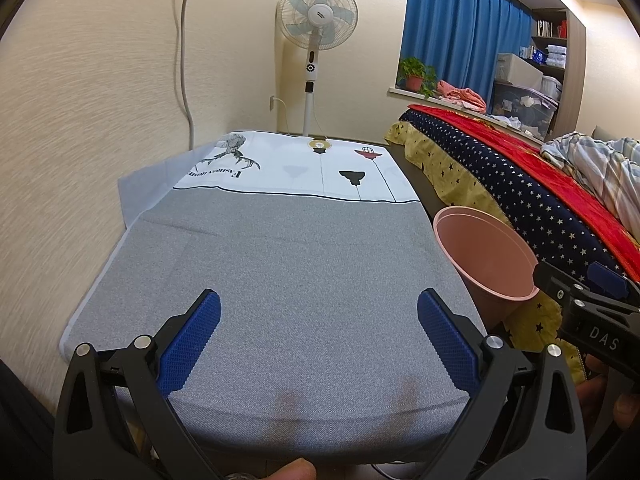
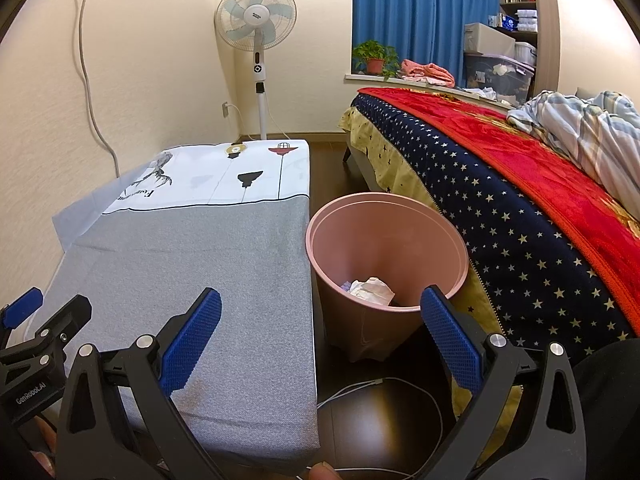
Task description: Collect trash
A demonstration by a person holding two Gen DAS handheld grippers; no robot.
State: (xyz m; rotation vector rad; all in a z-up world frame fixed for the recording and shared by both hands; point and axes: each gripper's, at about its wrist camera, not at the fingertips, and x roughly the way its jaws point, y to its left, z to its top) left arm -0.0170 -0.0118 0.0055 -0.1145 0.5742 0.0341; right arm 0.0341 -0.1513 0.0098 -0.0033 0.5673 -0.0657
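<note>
A pink waste bin (image 2: 384, 264) stands on the dark floor between the table and the bed; crumpled white paper trash (image 2: 372, 290) lies inside it. The bin also shows at the right of the left wrist view (image 1: 484, 264). My right gripper (image 2: 320, 336) is open and empty, held above the table's right edge and the bin's near rim. My left gripper (image 1: 318, 340) is open and empty over the grey tablecloth (image 1: 296, 280). No loose trash shows on the cloth. The right gripper's side appears in the left wrist view (image 1: 592, 312).
The table (image 2: 192, 264) wears a grey and white printed cloth and stands against the left wall. A bed (image 2: 540, 220) with a starred cover and red blanket is on the right. A standing fan (image 2: 258, 52) is at the back. A white cable (image 2: 392, 396) lies on the floor.
</note>
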